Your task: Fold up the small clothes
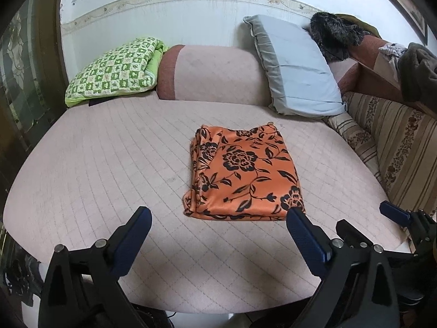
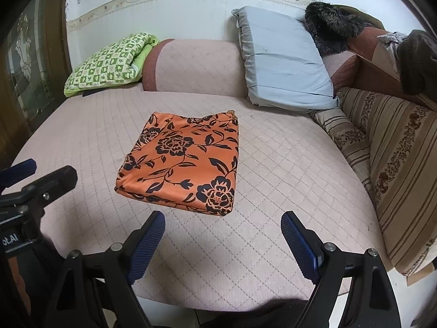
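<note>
Folded cloth [image 1: 243,175] flat on mattress [image 1: 109,164], just ahead of both grippers. Bolster [image 1: 215,73] behind it; quilt [image 1: 114,68] far left; pillow [image 1: 297,68] far right, leaning on bolster.

The orange cloth [image 1: 243,172] has big black flowers and leaves on it. It is folded into a neat, almost square pile with a few layers, and it lies flat on the pink quilted bed cover [image 1: 109,158]. Its layered edges show on the left side and along the near side. The top looks smooth, with only small wrinkles near the far left corner. It sits near the middle of the bed cover, well apart from the far edge of the cover.
</note>
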Available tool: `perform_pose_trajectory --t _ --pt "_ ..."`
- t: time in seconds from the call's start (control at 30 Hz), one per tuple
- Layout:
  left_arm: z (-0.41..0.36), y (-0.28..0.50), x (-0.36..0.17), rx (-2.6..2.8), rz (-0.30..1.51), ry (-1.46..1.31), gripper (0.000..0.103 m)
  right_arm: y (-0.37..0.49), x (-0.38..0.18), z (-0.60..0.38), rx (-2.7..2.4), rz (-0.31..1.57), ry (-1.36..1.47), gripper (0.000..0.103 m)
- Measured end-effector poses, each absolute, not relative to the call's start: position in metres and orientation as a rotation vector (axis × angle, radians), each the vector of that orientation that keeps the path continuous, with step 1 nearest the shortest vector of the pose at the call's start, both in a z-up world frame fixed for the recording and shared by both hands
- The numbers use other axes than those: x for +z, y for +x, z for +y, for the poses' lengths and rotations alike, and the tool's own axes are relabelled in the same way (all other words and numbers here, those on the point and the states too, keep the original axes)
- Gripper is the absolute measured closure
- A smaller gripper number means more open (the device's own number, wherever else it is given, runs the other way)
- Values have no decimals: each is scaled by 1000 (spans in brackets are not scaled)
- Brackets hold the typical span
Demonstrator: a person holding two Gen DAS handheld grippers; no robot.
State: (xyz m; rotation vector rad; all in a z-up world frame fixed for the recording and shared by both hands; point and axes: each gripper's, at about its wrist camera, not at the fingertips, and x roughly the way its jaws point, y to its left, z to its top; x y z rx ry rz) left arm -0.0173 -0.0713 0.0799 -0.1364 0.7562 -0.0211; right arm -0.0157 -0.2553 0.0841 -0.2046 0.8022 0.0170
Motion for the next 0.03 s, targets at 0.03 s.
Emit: perform_pose_trajectory --t 0.03 --pt "-71 -16 79 -24 760 -137 4 -14 84 -255 18 802 -203 14"
